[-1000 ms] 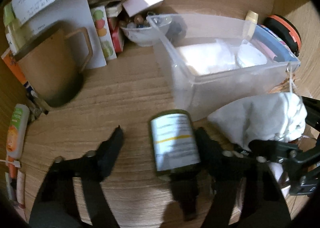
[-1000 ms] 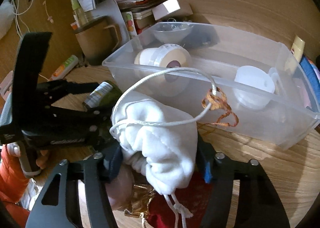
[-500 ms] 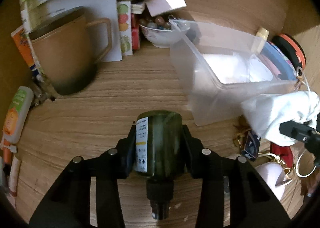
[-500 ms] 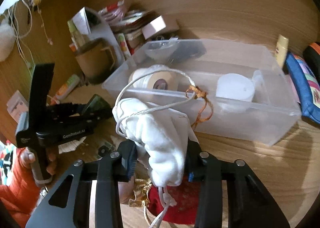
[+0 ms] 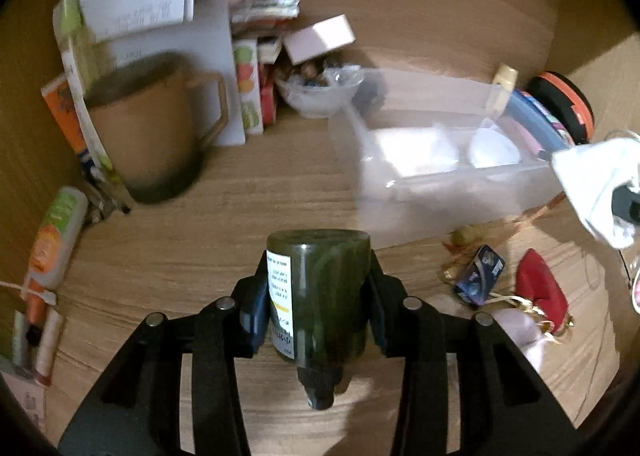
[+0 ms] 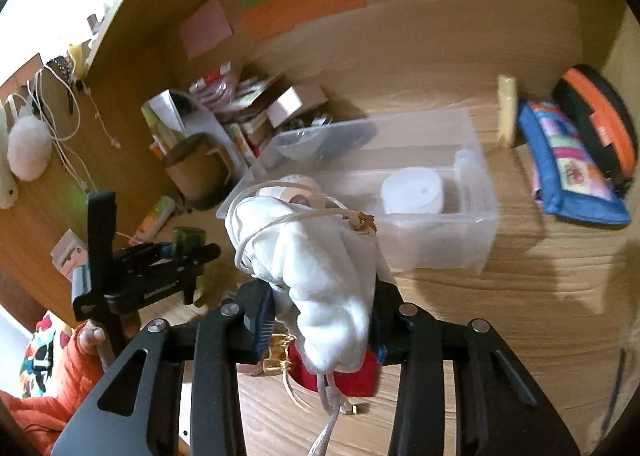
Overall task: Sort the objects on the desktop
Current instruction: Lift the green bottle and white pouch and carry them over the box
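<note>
Right gripper (image 6: 320, 320), clamping a white pouch (image 6: 320, 276), faces the clear bin (image 6: 436, 240) at frame centre-right; left gripper (image 5: 316, 308) grips a green bottle (image 5: 320, 296).

We see 2 wrist views angled down along their fingers, close over the desk (image 5: 248, 192), sharing the clear bin (image 5: 440, 184).

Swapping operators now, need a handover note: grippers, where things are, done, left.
Left gripper: shut on the dark green bottle, cap toward the camera, above the desk.
Right gripper: shut on the white drawstring pouch, in front of the clear bin.
Done: both items gripped; bin already holds a tape roll.
Left: drop both where they belong, probably the bin; then the red pouch and small blue packet on the desk.
</note>
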`<state>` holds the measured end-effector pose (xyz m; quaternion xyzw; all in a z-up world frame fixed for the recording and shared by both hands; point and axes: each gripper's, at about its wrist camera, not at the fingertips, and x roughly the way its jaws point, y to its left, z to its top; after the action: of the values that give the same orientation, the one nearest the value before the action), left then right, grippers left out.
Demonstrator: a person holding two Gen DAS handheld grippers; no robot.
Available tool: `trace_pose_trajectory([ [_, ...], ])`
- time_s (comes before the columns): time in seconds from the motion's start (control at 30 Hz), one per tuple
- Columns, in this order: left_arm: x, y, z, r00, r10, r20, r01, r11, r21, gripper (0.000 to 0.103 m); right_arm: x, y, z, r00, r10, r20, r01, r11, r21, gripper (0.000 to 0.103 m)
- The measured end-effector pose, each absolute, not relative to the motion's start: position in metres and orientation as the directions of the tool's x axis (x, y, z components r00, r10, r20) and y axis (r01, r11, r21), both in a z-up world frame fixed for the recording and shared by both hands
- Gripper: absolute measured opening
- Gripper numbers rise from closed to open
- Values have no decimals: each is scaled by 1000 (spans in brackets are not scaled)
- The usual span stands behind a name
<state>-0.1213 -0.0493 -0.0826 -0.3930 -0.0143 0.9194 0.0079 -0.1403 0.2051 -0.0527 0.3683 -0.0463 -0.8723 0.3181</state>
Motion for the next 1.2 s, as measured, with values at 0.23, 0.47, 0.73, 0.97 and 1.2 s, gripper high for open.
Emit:
trace_pose_trajectory([
  [0.23,-108,-43,-44,-727,84,-681,-59,-996,-61,41,-131,221,-27,-568,-588,-576,528,-797,293,34],
  [0.47,-109,-35,-19,-740,123,-662,-104,-992,-69,41,-125,229,-14,-580,-601,-550,545,-788,286,34],
  [0.73,-130,-27,-7,-717,181,-674,-159,-983,-95,41,-144,236,-21,-555,-633,-539,526,-770,362,34],
  [0.97,-157,-27,0,-706,211,-676,-161,-977,-138,41,-168,237,-32,-554,-629,-546,502,-775,384,34],
  [1.2,-182,-20,3,-692,226,-685,-178,-974,-142,41,-194,237,-46,-524,-647,-554,480,-762,435,34],
])
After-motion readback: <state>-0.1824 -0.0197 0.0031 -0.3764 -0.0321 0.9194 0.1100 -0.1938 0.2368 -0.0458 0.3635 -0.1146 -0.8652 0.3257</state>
